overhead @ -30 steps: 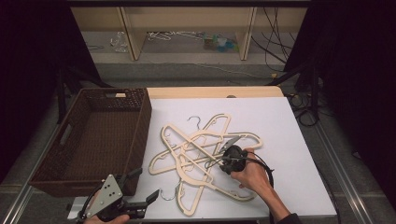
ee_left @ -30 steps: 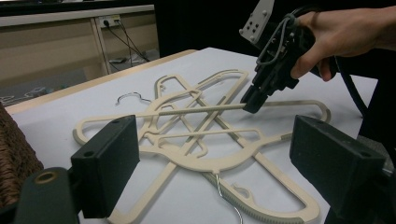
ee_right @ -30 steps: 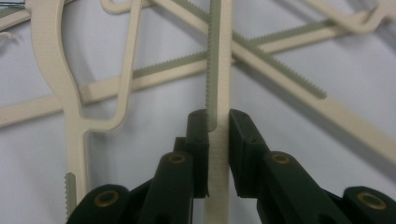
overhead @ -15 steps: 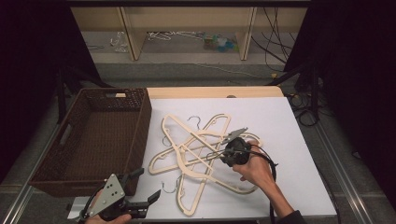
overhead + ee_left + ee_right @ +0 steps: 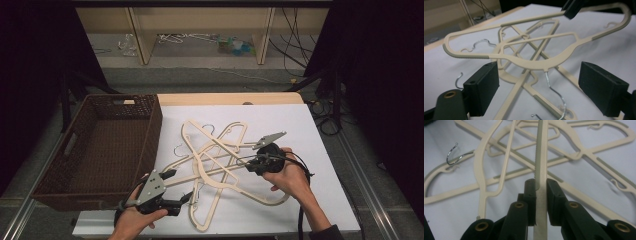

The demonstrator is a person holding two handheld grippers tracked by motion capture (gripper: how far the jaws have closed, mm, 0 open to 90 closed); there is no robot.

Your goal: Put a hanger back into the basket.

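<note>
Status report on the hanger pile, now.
Right gripper shut on lifted beige hanger. Left gripper open, jaws either side of its metal hook. Other hangers tangled beneath; wicker basket left.

The white table top (image 5: 320, 200) is lit evenly from above, while the room around it is left dark. Soft shadows are cast under the hangers (image 5: 534, 62) ahead of the left tongs. Nearby jaws are rendered slightly blurred in both gripper views.

We cannot resolve the small items on the far shelf (image 5: 200, 42), possibly hangers. The gripped hanger (image 5: 541, 157) runs off the right gripper view's top and bottom edges.
</note>
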